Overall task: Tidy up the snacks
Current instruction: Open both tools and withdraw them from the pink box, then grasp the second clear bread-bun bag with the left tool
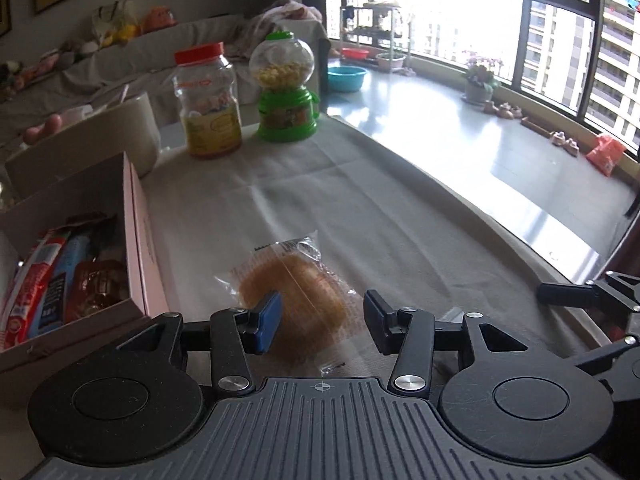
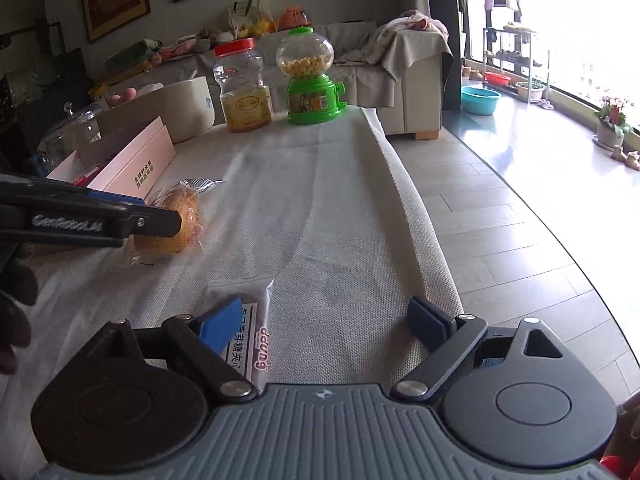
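Jaws spread on both tools: the left gripper (image 1: 320, 322) stands open around a wrapped bun (image 1: 294, 292), its blue pad (image 1: 269, 322) at the bun's left edge and the dark one off to the right; whether either pad touches the clear wrapper cannot be told. The right gripper (image 2: 326, 326) is open wider over a flat clear snack packet (image 2: 250, 320) that lies on the cloth under its left, blue finger, with bare cloth between the fingers.

The bun sits near the middle of a pale cloth-covered table (image 1: 360, 208), just right of an open pink box (image 1: 136, 240) that holds red, blue and brown snack packs (image 1: 60, 280). At the table's far end stand a clear jar with a red lid and yellow label (image 1: 208, 100) and a green gumball dispenser (image 1: 285, 88) with yellow balls in its globe, side by side. A cream tub (image 2: 176, 106) and a clear glass dome (image 2: 74, 126) stand beyond the box. Nothing lies between either gripper and its snack.

The packet carries pink letters reading roughly "daung" and black Chinese characters; the box side bears more Chinese print, too small to read. The left tool's arm, seen from the right wrist view, reads "GenRobot.AI".

Both tools tilt down toward the table from its near edge. A dark-gloved hand (image 2: 14, 300) shows at the left of the right wrist view.
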Available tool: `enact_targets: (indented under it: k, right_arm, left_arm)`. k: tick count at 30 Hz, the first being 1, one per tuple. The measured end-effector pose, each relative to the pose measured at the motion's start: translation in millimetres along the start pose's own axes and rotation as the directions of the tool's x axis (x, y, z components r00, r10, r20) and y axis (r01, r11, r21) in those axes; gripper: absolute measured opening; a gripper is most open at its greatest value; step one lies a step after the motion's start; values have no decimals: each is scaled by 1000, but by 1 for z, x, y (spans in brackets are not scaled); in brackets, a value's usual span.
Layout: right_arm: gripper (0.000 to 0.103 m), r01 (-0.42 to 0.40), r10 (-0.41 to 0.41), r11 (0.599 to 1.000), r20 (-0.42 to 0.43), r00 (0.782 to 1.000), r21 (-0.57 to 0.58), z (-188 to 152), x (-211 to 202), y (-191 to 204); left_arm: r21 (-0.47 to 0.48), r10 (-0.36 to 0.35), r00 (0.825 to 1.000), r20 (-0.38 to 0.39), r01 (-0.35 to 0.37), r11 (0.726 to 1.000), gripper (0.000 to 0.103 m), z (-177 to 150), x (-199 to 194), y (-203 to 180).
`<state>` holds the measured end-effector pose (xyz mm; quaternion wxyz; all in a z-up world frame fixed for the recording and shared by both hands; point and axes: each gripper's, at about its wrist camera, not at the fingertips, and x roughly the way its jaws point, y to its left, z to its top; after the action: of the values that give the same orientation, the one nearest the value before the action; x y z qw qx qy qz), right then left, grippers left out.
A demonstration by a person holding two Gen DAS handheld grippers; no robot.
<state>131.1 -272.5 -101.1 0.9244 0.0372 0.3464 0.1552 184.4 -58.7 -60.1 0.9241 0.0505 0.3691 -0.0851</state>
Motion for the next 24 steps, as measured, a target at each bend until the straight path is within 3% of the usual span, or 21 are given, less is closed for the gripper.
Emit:
enact_targets:
  k: [8,15,20,22,24]
  right_arm:
    - [91,-5,5,1000,5,1000,7,-3,0,-1]
    - [92,-8,8,1000,5,1000,8,-3,-1,-2]
    - [93,-8,8,1000,5,1000,8,-4,-1,-2]
    - [93,-7,7,1000,6,1000,9,-4,-2,-2]
    - [93,-7,7,1000,6,1000,9,-4,-2,-2]
  left_arm:
    - [-88,-47,998,-30,44,995,52,16,13,9]
    - [-97,-103,994,-44,99,990,52,17,12,5]
    - [-95,-193,980,-50,188,978,52,15,9,5]
    - [-68,-156,987,-24,154,986,52,12,3,5]
    - [-40,-63,998,14,64,997,51,8,-2,7]
